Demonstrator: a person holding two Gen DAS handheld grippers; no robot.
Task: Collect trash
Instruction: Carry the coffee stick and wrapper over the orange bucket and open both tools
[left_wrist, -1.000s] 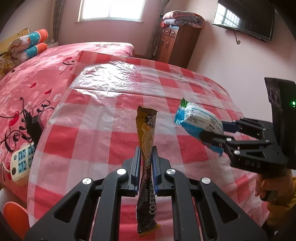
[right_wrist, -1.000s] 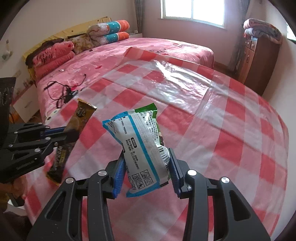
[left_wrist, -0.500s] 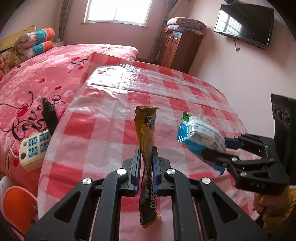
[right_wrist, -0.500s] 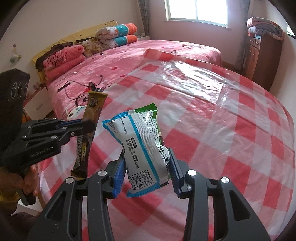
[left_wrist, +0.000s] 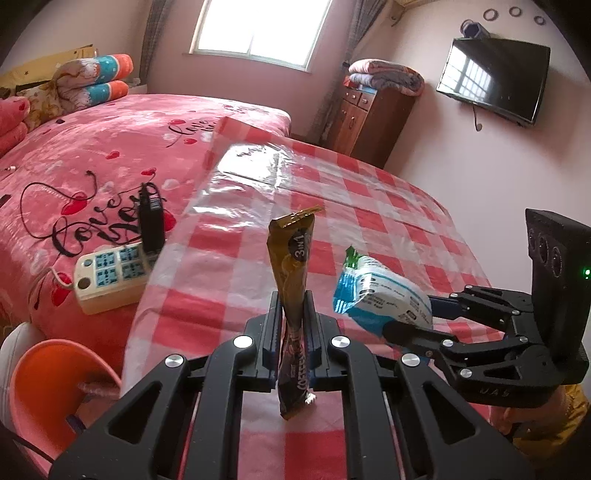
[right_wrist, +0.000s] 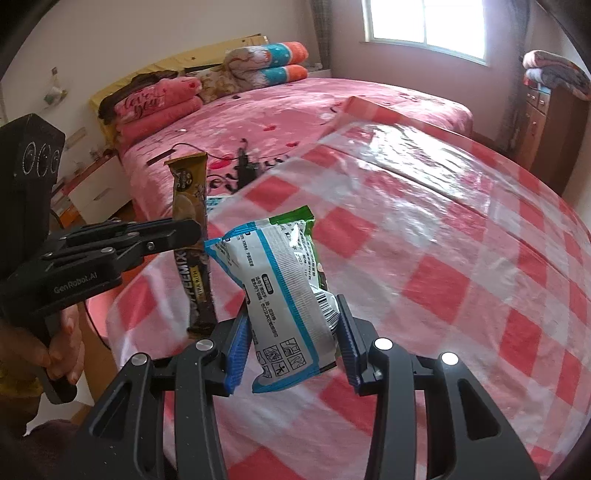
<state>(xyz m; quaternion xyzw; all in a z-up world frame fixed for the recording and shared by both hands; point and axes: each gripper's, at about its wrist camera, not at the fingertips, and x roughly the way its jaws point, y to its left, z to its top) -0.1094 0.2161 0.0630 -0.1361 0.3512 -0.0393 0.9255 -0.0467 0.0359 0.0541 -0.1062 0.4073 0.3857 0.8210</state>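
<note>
My left gripper (left_wrist: 293, 325) is shut on a brown and gold coffee sachet (left_wrist: 291, 266) that stands upright between its pads, above the red checked tablecloth (left_wrist: 236, 295). To its right in the left wrist view, my right gripper (left_wrist: 413, 317) is shut on a white, blue and green snack packet (left_wrist: 380, 295). In the right wrist view the snack packet (right_wrist: 284, 284) sits between the blue pads of my right gripper (right_wrist: 291, 332), and the left gripper (right_wrist: 184, 230) holds the coffee sachet (right_wrist: 192, 236) at the left. An orange bin (left_wrist: 48, 384) shows at the lower left beside the table.
A white power strip (left_wrist: 110, 273) with a black plug lies on the pink bed (left_wrist: 92, 166) left of the table. A wooden cabinet (left_wrist: 373, 118) with folded blankets stands at the far wall, with a wall television (left_wrist: 495, 77) to its right. A hand (right_wrist: 55, 350) grips the left gripper's handle.
Both grippers have moved left together toward the table's left edge, each still holding its wrapper. The power strip and the orange bin have come further into the left wrist view.
</note>
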